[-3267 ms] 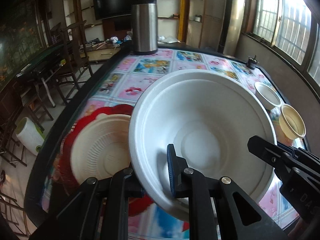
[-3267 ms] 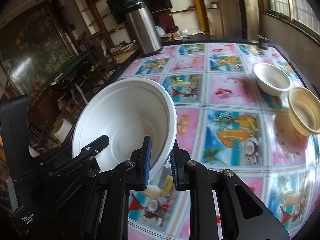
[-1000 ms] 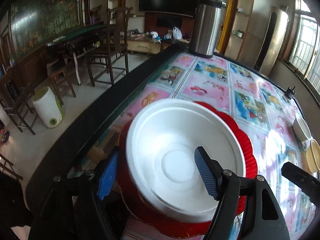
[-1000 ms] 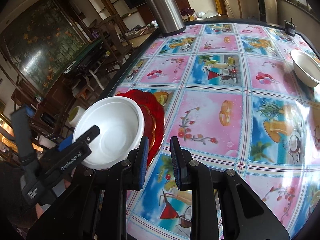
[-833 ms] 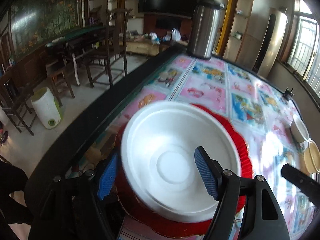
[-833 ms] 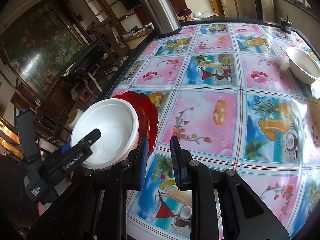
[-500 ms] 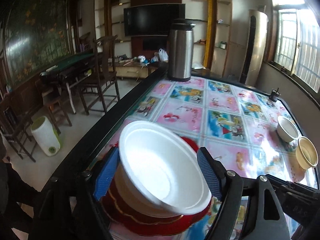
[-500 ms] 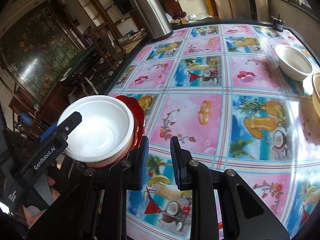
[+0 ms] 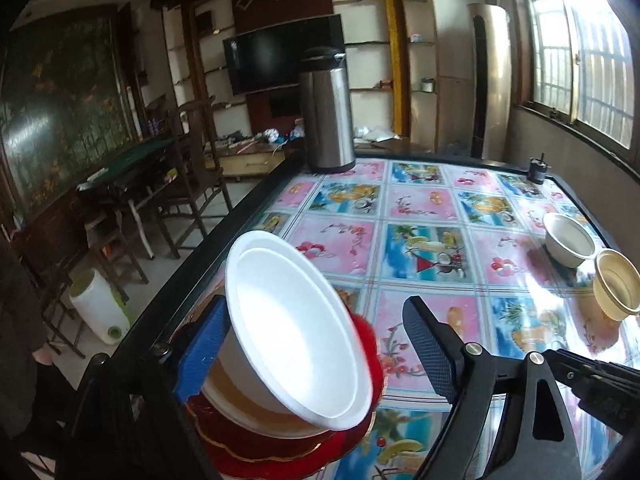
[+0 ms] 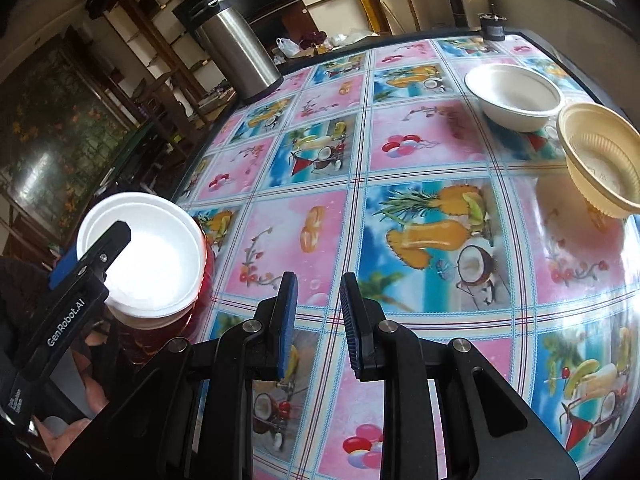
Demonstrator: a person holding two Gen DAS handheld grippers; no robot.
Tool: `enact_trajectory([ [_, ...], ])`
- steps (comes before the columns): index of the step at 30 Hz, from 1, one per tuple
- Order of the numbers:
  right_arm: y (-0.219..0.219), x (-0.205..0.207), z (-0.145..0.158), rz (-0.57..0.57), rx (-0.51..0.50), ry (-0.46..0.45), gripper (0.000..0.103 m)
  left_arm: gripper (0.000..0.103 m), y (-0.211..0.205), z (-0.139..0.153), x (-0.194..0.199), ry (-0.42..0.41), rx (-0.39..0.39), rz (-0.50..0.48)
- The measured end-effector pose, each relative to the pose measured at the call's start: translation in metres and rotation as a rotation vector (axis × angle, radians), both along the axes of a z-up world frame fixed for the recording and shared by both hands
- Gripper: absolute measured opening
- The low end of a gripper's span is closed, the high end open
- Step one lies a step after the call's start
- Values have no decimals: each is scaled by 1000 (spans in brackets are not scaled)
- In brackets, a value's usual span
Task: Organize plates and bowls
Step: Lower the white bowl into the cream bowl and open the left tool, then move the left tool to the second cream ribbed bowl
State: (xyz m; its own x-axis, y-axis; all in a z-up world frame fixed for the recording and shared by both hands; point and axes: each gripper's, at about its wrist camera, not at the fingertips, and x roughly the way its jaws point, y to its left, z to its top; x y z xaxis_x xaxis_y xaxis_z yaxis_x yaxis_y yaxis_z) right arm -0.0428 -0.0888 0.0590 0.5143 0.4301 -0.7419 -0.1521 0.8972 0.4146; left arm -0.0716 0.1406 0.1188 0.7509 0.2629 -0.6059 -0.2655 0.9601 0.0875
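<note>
Three bowls. Large white bowl (image 9: 296,320) atop red plates (image 9: 280,448), between left gripper (image 9: 316,352) fingers, jaws wide, just opening, pads clear. Small white bowl (image 10: 516,96) and cream bowl (image 10: 600,160) far ahead-right of right gripper (image 10: 316,320), narrow, empty. Steel flask (image 10: 236,52) at far edge; open tablecloth (image 10: 400,220) between.

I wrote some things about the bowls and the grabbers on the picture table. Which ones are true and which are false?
1. The big white bowl sits on the stack with the red plate at the bottom. True.
2. The left gripper is squeezing the white bowl. False: its jaws have just been opening and stand apart, the bowl loose between them.
3. The right gripper carries a bowl. False: nothing is between its nearly closed jaws.
4. A small white bowl and a tan bowl stand side by side on the table. True.
5. The steel flask lies on its side. False: it stands upright.
</note>
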Motion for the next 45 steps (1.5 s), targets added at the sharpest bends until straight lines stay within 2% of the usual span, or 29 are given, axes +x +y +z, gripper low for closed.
enact_trajectory([
  [2, 3, 0, -1, 14, 10, 4, 22, 87, 9, 0, 0, 8, -36, 13],
  [6, 16, 0, -1, 46, 13, 3, 22, 87, 33, 16, -6, -38, -86, 53],
  [10, 39, -1, -1, 104, 22, 3, 22, 87, 47, 22, -12, -45, -60, 82],
  [14, 59, -3, -2, 158, 29, 4, 22, 87, 63, 18, -19, -42, -111, 101],
  [17, 59, -5, -2, 156, 32, 3, 22, 87, 57, 20, -18, -44, -120, 79],
  [22, 33, -8, -2, 94, 15, 1, 22, 87, 13, 11, -4, 0, -157, -55],
  [28, -20, -10, -12, -27, -20, 31, 22, 87, -75, -24, 26, 120, -193, -260],
  [30, -44, -12, -17, -78, -27, 47, 26, 87, -99, -33, 34, 154, -204, -308],
  [31, -55, -13, -19, -101, -30, 51, 34, 87, -112, -36, 38, 169, -207, -332],
  [32, -68, -14, -21, -128, -28, 55, 40, 87, -125, -39, 42, 182, -206, -353],
  [37, -127, -14, -28, -245, -33, 78, 41, 87, -183, -43, 59, 224, -173, -438],
  [45, -205, -7, -22, -413, -13, 92, 40, 88, -244, -43, 90, 278, -177, -517],
])
